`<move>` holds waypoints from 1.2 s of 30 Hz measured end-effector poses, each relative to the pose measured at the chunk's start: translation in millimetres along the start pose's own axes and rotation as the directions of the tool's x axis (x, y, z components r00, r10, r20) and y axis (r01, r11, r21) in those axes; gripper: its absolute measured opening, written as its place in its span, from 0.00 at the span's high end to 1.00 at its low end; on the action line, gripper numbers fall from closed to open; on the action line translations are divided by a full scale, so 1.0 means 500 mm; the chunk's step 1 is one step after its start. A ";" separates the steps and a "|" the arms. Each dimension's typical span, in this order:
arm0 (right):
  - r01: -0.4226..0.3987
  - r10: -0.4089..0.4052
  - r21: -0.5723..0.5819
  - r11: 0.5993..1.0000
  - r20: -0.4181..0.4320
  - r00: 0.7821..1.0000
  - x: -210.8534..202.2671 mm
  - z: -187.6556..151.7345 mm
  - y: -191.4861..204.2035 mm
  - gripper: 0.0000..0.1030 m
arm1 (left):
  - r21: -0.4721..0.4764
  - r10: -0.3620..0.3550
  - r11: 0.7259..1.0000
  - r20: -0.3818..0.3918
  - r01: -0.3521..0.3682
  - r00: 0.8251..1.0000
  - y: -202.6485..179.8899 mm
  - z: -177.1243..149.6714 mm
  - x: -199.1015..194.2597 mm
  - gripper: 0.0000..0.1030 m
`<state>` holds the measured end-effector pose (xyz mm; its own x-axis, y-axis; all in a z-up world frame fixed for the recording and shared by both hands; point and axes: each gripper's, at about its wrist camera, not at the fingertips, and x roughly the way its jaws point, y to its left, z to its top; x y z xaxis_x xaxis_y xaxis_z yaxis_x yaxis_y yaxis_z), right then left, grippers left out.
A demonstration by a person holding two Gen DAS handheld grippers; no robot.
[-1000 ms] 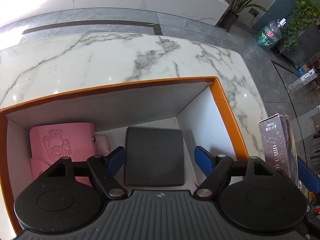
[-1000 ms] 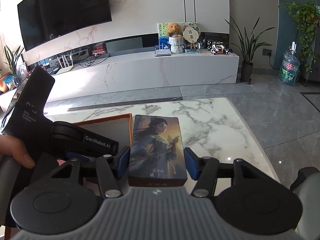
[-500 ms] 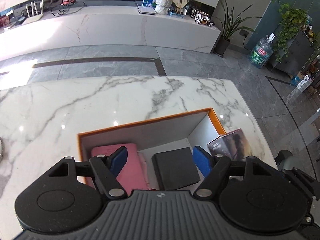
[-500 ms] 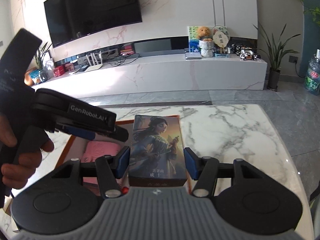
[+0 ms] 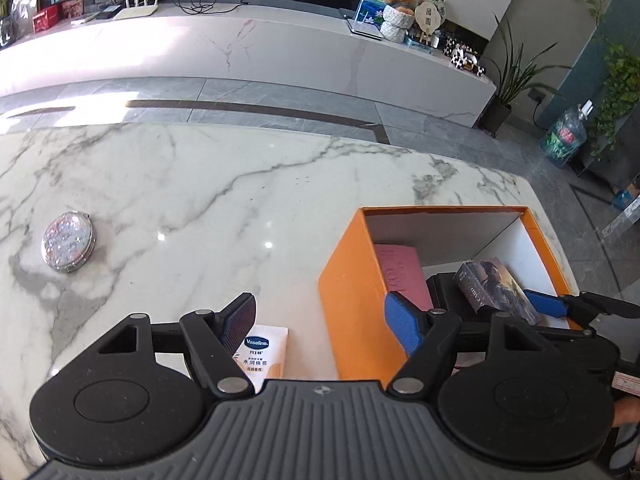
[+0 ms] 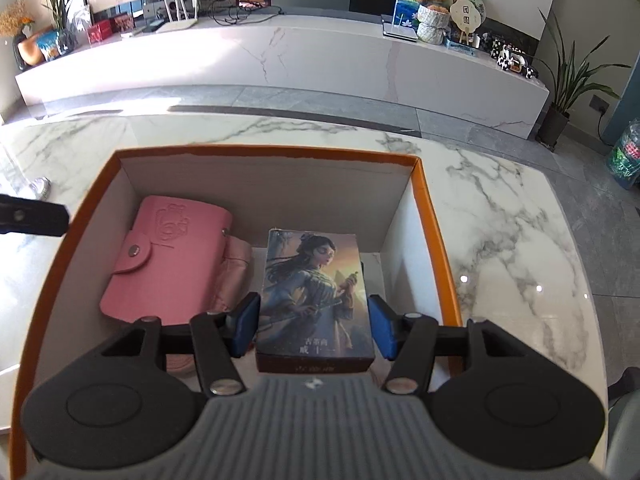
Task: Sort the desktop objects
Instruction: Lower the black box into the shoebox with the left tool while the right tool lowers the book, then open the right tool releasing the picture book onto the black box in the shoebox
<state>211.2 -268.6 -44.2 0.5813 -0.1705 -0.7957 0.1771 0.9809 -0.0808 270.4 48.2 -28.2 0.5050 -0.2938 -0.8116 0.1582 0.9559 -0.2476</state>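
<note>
Right wrist view has the card box (image 6: 316, 300) front and centre: a flat rectangular pack with a painted figure on its face, clamped between the blue pads of the right gripper (image 6: 314, 326), one pad on each long side near its printed bottom end. Its long axis runs straight away from the camera along the fingers, figure's head at the far end, title text at the near end, and it hangs tilted down over the inside of the orange box (image 6: 428, 208). Under it sits a dark flat item, mostly hidden. To the left in the same box lies a pink snap wallet (image 6: 172, 264), long side also running front to back, flap to the left. In the left wrist view the card box (image 5: 496, 294) shows up slanted inside the orange box (image 5: 352, 280), the right gripper's blue pad (image 5: 546, 304) against its side. The left gripper (image 5: 320, 320) is spread wide with nothing held, its jaws having just eased in a touch; it straddles the orange box's near-left corner. A Vaseline sachet (image 5: 262, 354) lies on the marble table (image 5: 200, 200) just beside the left finger, and a glittery round compact (image 5: 69, 242) sits well off to the left.
</note>
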 end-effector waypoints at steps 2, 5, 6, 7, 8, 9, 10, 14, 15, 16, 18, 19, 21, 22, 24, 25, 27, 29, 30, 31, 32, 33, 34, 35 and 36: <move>0.037 -0.038 -0.023 0.999 -0.020 0.999 0.013 0.010 0.008 0.42 | -0.027 0.003 1.000 -0.009 -0.003 1.000 0.025 -0.014 0.000 0.18; 0.049 -0.050 -0.024 0.998 -0.043 0.998 0.020 0.021 0.015 0.42 | -0.057 0.004 0.998 0.000 -0.004 1.000 0.060 -0.030 -0.008 0.18; 0.046 -0.047 -0.021 0.999 -0.051 0.998 0.021 0.025 0.017 0.42 | -0.067 0.001 0.998 0.002 -0.001 1.000 0.069 -0.032 -0.010 0.18; 0.037 -0.038 -0.017 0.999 -0.061 0.997 0.022 0.027 0.018 0.42 | -0.073 -0.004 0.997 0.005 0.004 1.000 0.077 -0.034 -0.012 0.18; 0.030 -0.030 -0.013 0.999 -0.075 0.997 0.025 0.028 0.020 0.42 | -0.077 -0.009 0.997 0.009 0.009 1.000 0.084 -0.036 -0.015 0.18; 0.028 -0.029 -0.013 1.000 -0.092 0.995 0.028 0.028 0.022 0.42 | -0.078 -0.012 0.997 0.012 0.013 1.000 0.090 -0.038 -0.018 0.18; 0.035 -0.037 -0.019 0.999 -0.111 0.993 0.035 0.027 0.026 0.42 | -0.076 -0.015 0.997 0.015 0.016 1.000 0.096 -0.040 -0.021 0.18; 0.052 -0.053 -0.008 0.999 -0.157 0.986 0.056 0.024 0.030 0.42 | -0.051 -0.020 0.998 0.017 0.021 1.000 0.116 -0.050 -0.027 0.18; 0.050 -0.048 0.007 0.999 -0.158 0.986 0.057 0.026 0.028 0.42 | -0.045 -0.020 0.999 0.016 0.021 1.000 0.121 -0.053 -0.028 0.18; 0.047 -0.042 0.025 0.999 -0.162 0.986 0.059 0.029 0.025 0.42 | -0.041 -0.021 0.999 0.015 0.021 1.000 0.126 -0.056 -0.028 0.18; 0.054 -0.045 0.048 0.997 -0.172 0.984 0.063 0.035 0.023 0.41 | -0.037 -0.022 0.999 0.016 0.023 1.000 0.139 -0.061 -0.030 0.18; 0.051 -0.042 0.048 0.998 -0.185 0.982 0.066 0.039 0.025 0.40 | -0.041 -0.022 0.999 0.016 0.023 1.000 0.145 -0.062 -0.031 0.18; 0.041 -0.030 0.045 0.998 -0.216 0.976 0.072 0.049 0.027 0.35 | -0.052 -0.029 0.998 0.020 0.030 0.999 0.159 -0.065 -0.033 0.18; 0.045 -0.033 0.047 0.998 -0.230 0.973 0.076 0.053 0.030 0.34 | -0.058 -0.035 0.998 0.022 0.037 0.999 0.165 -0.065 -0.035 0.18; 0.054 -0.040 0.044 0.998 -0.260 0.965 0.085 0.062 0.037 0.31 | -0.070 -0.047 0.996 0.029 0.048 0.998 0.176 -0.066 -0.040 0.18; 0.052 -0.037 0.047 0.998 -0.278 0.960 0.091 0.065 0.039 0.28 | -0.074 -0.049 0.996 0.033 0.052 0.998 0.181 -0.066 -0.043 0.18; 0.064 -0.043 0.057 0.996 -0.308 0.950 0.103 0.066 0.041 0.28 | -0.085 -0.051 0.995 0.041 0.054 0.998 0.191 -0.066 -0.050 0.18; 0.077 -0.060 0.043 0.996 -0.313 0.948 0.113 0.066 0.043 0.26 | -0.099 -0.051 0.994 0.048 0.056 0.998 0.200 -0.067 -0.056 0.18; 0.082 -0.068 0.031 0.996 -0.314 0.947 0.114 0.064 0.048 0.25 | -0.107 -0.050 0.993 0.051 0.055 0.997 0.205 -0.066 -0.058 0.18; 0.088 -0.074 0.029 0.996 -0.314 0.946 0.114 0.064 0.052 0.25 | -0.114 -0.047 0.992 0.052 0.053 0.998 0.209 -0.065 -0.059 0.18; 0.088 -0.073 0.035 0.996 -0.311 0.948 0.119 0.065 0.045 0.25 | -0.119 -0.045 0.992 0.052 0.051 0.998 0.212 -0.065 -0.060 0.18; 0.084 -0.068 0.041 0.996 -0.307 0.949 0.118 0.065 0.043 0.25 | -0.122 -0.044 0.991 0.051 0.050 0.998 0.213 -0.065 -0.060 0.18; 0.071 -0.052 0.051 0.996 -0.299 0.953 0.116 0.066 0.042 0.26 | -0.122 -0.045 0.991 0.051 0.051 0.998 0.214 -0.065 -0.060 0.18; 0.046 -0.025 0.068 0.997 -0.290 0.957 0.112 0.066 0.039 0.26 | -0.120 -0.046 0.991 0.050 0.052 0.998 0.214 -0.065 -0.060 0.18; 0.007 0.020 0.094 0.996 -0.279 0.960 0.107 0.068 0.036 0.26 | -0.117 -0.049 0.992 0.048 0.054 0.998 0.214 -0.065 -0.059 0.18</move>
<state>272.5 -263.4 -67.8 0.3403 -0.1180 -0.9329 0.2550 0.9665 -0.0293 244.7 159.3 -47.8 0.5370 -0.3397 -0.7721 0.0850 0.9325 -0.3511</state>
